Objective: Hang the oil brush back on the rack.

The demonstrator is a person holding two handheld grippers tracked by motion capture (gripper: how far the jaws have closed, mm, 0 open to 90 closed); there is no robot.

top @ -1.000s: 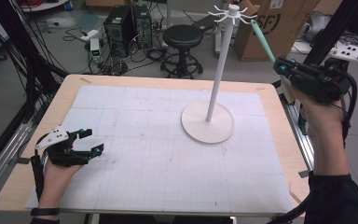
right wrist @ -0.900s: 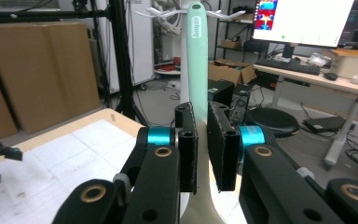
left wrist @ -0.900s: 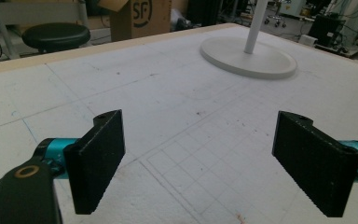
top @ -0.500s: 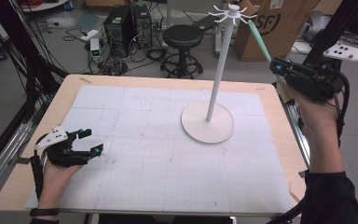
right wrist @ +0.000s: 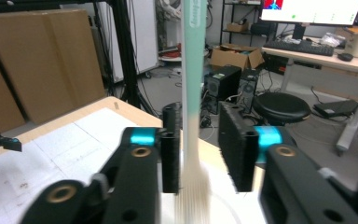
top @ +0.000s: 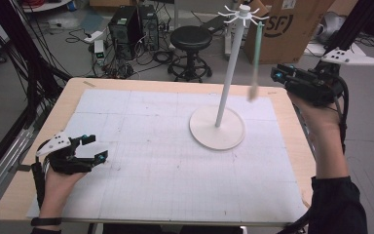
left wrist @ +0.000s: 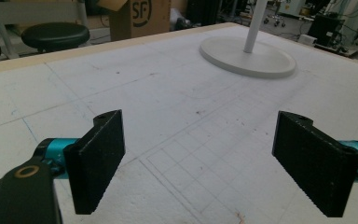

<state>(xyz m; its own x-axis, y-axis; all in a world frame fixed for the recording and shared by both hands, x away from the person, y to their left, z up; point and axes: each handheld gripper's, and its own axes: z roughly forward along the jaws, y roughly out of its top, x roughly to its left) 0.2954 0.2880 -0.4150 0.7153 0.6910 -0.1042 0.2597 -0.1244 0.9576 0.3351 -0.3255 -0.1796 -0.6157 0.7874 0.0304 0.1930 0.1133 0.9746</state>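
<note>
White stand (top: 217,127): round base on the gridded table mat (top: 141,161), tall pole, hooked crown.

Toothbrush (top: 256,53): teal handle, white bristled end down, blurred, hanging from a hook.

Right gripper (top: 278,74): jaws parted either side of the toothbrush (right wrist: 192,107), not clamping.

Left gripper (top: 93,147): jaws wide, empty, low over the mat.

White stand (top: 226,73) w/ round base right of centre on table (top: 141,204); green-handled brush (top: 256,58) hangs from its top hooks, blurred. Right gripper (top: 278,77) at right edge, just beside brush, apart from it. Left gripper (top: 94,147) lower left, jaws apart, resting on table.
</note>
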